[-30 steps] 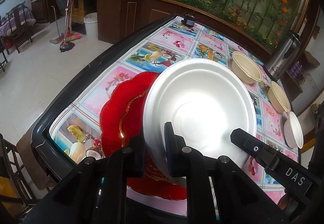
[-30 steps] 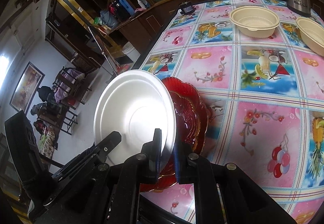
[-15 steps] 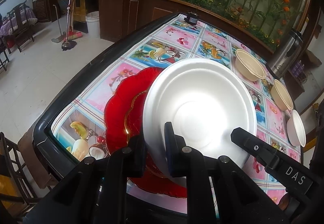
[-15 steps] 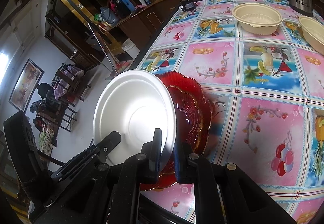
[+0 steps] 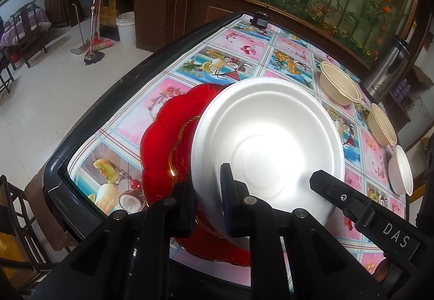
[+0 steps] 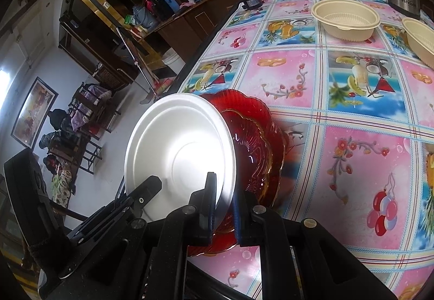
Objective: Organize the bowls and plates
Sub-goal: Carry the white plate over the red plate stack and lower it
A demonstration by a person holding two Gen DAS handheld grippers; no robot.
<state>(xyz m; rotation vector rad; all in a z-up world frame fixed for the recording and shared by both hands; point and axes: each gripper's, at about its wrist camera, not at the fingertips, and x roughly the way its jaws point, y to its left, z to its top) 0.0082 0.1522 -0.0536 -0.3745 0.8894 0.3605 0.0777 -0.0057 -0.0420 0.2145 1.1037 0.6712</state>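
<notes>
White plate held over the red plates; almost nothing has changed in the last second.

Both grippers stay clamped on the white plate [image 5: 267, 142]: left gripper [image 5: 207, 207] on its near rim, right gripper [image 6: 223, 207] on the opposite edge. The plate hangs tilted above two red plates [image 5: 165, 142] stacked near the table [image 5: 81, 153] corner, the same as a second ago; the view has only drifted slightly. Beige bowls [image 6: 345, 19] sit well apart, far side. Likely a pause before lowering onto the stack; stacking not yet done.
</notes>
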